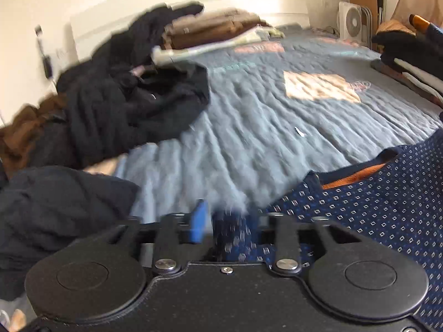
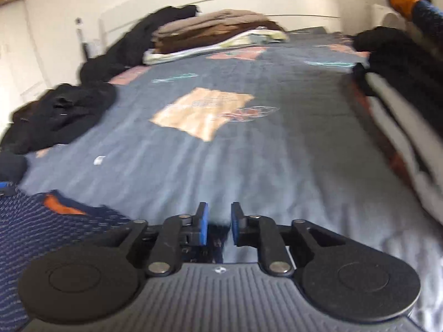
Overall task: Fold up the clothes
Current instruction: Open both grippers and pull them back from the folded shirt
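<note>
left gripper (image 1: 218,221) pinching the navy shirt (image 1: 373,215) at the bed's (image 1: 249,127) near edge, right gripper (image 2: 218,221) fingers sitting slightly apart over dark cloth, grip unclear, black clothes (image 1: 124,102) lying piled at left

Blue quilted bed (image 2: 249,166), dark clothes heap (image 1: 133,102), folded stacks (image 2: 216,33)

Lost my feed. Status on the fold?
Left hand-held gripper shut on navy patterned top. Right hand-held gripper open, nothing visibly gripped. Black clothes pile left, clear of it.
</note>
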A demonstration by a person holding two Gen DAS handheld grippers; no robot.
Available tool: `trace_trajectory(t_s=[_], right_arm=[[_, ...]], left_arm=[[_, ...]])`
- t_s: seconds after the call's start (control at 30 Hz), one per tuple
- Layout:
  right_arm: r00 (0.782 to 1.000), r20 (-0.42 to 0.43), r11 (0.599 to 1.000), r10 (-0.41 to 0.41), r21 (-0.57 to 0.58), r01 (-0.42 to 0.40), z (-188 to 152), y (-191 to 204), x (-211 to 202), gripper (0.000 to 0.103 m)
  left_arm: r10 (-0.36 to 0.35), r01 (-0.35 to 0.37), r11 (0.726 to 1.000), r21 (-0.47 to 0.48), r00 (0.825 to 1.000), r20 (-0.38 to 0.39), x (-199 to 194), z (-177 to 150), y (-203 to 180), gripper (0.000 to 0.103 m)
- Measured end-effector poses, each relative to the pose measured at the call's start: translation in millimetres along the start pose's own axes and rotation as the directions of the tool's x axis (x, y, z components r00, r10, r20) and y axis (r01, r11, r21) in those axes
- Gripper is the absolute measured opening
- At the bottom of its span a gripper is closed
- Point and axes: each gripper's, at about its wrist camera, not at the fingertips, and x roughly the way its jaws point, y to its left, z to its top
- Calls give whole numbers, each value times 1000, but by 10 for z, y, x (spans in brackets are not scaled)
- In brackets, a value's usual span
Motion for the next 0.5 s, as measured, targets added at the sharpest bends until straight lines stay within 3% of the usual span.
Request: trace_trajectory(t_s=[0.07, 0.13, 0.27, 0.33, 0.5], right_arm=[[1000, 26, 1000, 11, 4, -11, -4, -25, -219, 46], [999, 42, 999, 33, -19, -32, -50, 9, -493, 52], [995, 90, 999, 46, -2, -46, -408, 187, -1125, 59], [994, 105, 998, 37, 43, -41, -676, 270, -1383, 61], [994, 113, 990, 7, 136, -22, -1266, 436, -1887, 63]], left_arm=[[13, -13, 1000, -16, 1000, 28, -182, -39, 57, 71], [26, -25, 999, -32, 998, 55, -364, -79, 114, 71], [23, -5, 986, -167, 994, 106, -962, -321, 30, 71], [50, -17, 965, -260, 991, 123, -1249, -499, -47, 72], [122, -79, 918, -388, 989, 86, -1779, -967, -258, 72]])
